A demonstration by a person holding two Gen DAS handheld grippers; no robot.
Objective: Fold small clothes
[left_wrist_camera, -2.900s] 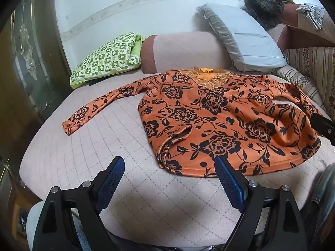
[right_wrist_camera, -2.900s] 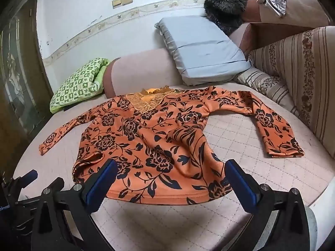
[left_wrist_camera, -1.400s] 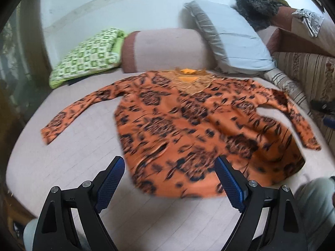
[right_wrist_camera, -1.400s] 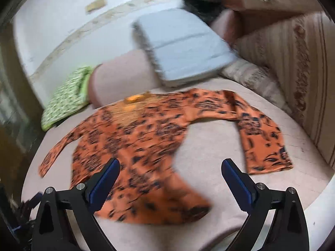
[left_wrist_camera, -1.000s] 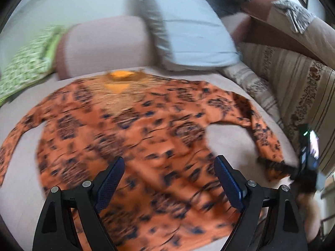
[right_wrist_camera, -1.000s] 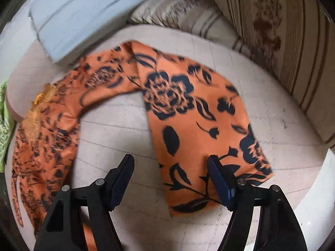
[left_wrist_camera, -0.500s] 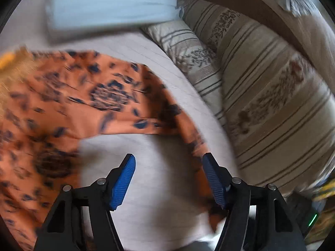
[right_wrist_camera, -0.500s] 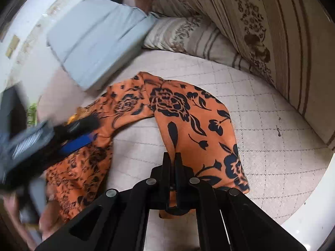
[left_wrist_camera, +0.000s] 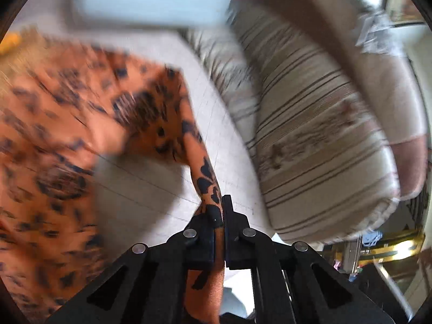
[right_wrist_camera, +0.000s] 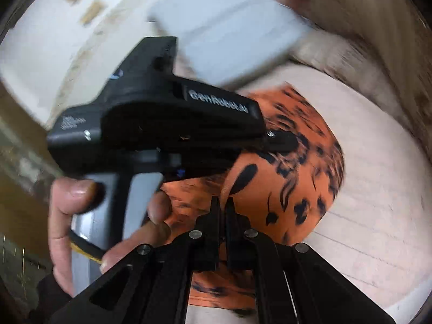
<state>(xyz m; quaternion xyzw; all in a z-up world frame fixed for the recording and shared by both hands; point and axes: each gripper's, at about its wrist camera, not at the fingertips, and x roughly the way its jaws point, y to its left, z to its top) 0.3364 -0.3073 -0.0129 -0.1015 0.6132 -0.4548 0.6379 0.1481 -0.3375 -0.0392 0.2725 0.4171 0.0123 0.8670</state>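
We are looking at an orange blouse (left_wrist_camera: 67, 124) printed with black flowers, lying spread over the pale quilted bed (left_wrist_camera: 151, 183). Its sleeve (left_wrist_camera: 205, 178) is rising off the bedding in a narrow, taut strip, pinched at the lower end. In the right wrist view, the sleeve (right_wrist_camera: 283, 178) is bunching into a rounded fold, its edge also being pinched. Both views are blurring.

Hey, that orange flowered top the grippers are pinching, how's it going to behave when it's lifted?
Probably floppy: the sleeve hangs as a soft twisted strip from the shut left gripper. Likely light, since thin pinches by it and the right gripper raise it. The orange top drapes in folds, so it will likely sag and trail.
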